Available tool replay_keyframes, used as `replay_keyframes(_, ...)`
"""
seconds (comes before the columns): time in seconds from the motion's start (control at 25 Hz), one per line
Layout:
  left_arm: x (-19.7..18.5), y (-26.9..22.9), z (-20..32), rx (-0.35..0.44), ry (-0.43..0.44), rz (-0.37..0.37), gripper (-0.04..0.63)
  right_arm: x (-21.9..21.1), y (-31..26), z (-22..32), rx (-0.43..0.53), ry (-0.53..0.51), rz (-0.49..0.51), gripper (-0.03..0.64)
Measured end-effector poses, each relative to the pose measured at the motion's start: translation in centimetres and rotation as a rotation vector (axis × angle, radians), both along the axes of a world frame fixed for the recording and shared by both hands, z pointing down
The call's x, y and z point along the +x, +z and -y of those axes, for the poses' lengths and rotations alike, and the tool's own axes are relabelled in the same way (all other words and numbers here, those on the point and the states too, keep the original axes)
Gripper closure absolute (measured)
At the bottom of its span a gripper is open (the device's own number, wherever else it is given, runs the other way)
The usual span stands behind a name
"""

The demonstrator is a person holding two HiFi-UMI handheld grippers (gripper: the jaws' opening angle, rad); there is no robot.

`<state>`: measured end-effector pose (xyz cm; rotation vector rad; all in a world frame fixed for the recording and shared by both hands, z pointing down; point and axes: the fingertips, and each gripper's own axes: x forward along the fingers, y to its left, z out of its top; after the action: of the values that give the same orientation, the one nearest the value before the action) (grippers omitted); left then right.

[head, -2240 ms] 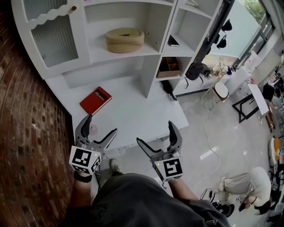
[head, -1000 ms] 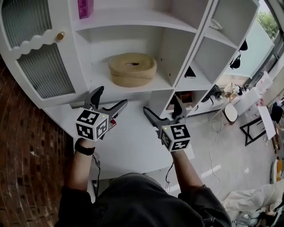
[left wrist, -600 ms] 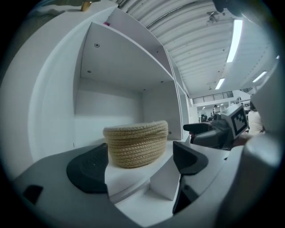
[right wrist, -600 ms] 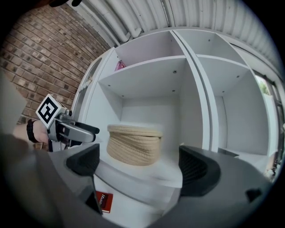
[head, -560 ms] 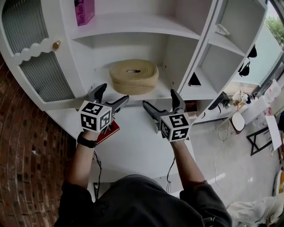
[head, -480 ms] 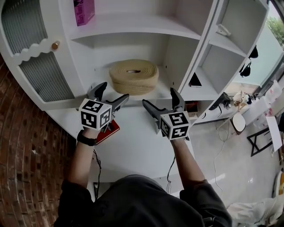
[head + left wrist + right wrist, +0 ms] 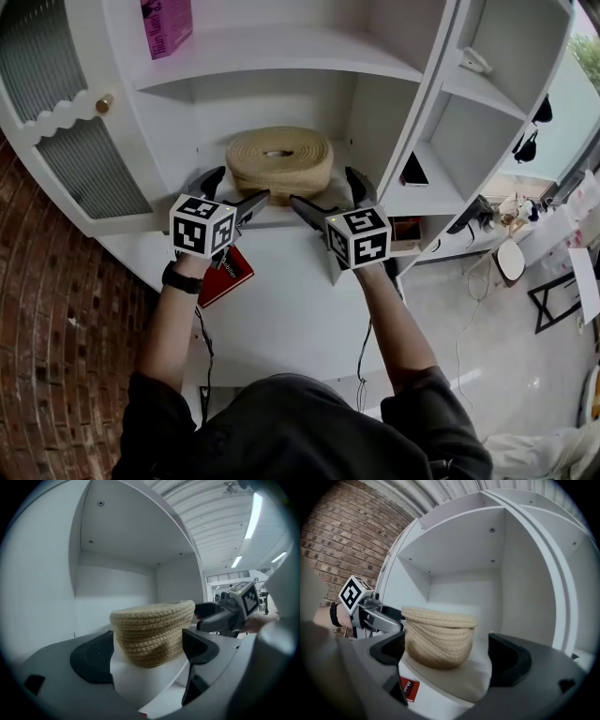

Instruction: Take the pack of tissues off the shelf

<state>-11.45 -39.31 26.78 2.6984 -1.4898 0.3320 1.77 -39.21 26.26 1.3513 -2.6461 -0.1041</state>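
Left gripper (image 7: 241, 185) and right gripper (image 7: 323, 187) being held at the shelf (image 7: 211, 157) front edge, both sets of jaws being spread wide, empty, woven tissue holder (image 7: 279, 157) being framed just beyond, untouched.

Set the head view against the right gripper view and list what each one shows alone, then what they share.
Head view only: the pink box on the top shelf and the cabinet door knob. Right gripper view only: the screw heads under the shelf above. Both: the woven tissue holder, the red book, the left gripper and the right gripper, both open.
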Motion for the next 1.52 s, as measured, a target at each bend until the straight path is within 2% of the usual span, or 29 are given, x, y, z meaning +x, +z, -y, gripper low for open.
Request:
replay_keyframes(0.4,0.6,0.8,1.9,-0.076,0.009,0.052,0.138,-0.9,0.8,3.1,-0.12,-0.067,-0.043,0.06)
replay_keyframes(0.6,1.2,1.2,2.3,-0.093,0.018,0.087,0.138,-2.2,1.7,3.5,-0.179,-0.126,-0.106,0.063)
replay_keyframes(0.68,1.2,1.3,2.3,-0.094,0.017,0.091,0.138,-2.6,2.0,3.4,-0.187,-0.14,-0.138,0.087)
replay_keyframes(1.12,1.7,1.1,1.0,-0.064,-0.005,0.106,0.14,-3.0,1.2,2.0,-0.135,-0.119,-0.145,0.114)
replay_keyframes(1.52,3.2,1.2,-3.4,-0.026,0.029,0.11,0.14,-1.3,1.0,-2.5,-0.079,-0.084,-0.12,0.126)
